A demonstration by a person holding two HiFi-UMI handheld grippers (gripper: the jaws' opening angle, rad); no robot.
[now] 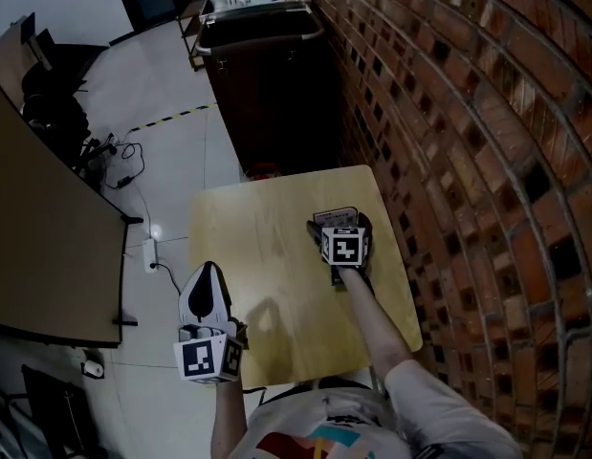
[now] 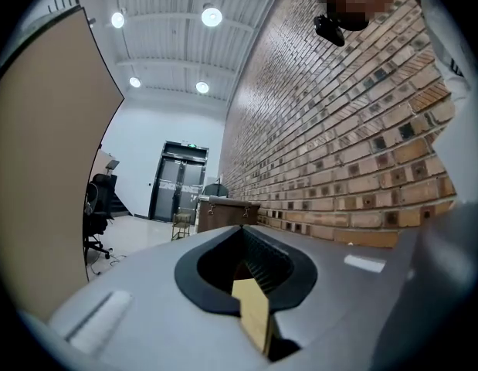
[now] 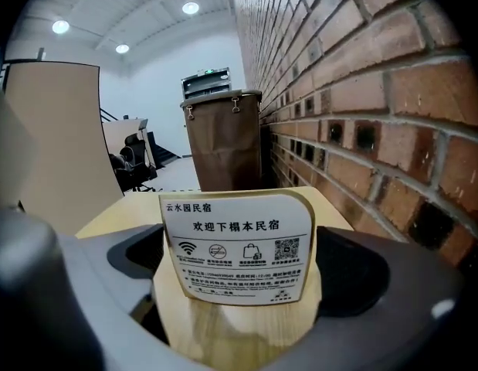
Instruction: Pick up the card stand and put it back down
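Observer: Head view. Where is the stand?

Recorder: Stand (image 1: 335, 217) is over the right half of the wooden worktop (image 1: 267, 256), on the side by the brick wall (image 1: 468, 161). Right claw (image 1: 339, 228) is around it, one jaw on each side. Left claw (image 1: 208, 273) is at the worktop's left edge, well apart from the stand, tapering to a point.

Observer: Left gripper view?

Recorder: Left claw (image 2: 250, 284) is clenched, jaws drawn together to a narrow slit. A tan sliver shows in the slit; cannot tell what it is. Wall is at right.

Observer: Right gripper view?

Recorder: Right claw (image 3: 239, 300) is grasping the stand (image 3: 237, 242), with the jaws against both sides of its pale wood base. The white printed card is upright above, facing the camera. Cannot tell whether the base is resting on the worktop or lifted. Brown bin (image 3: 223, 141) is beyond, by the wall.
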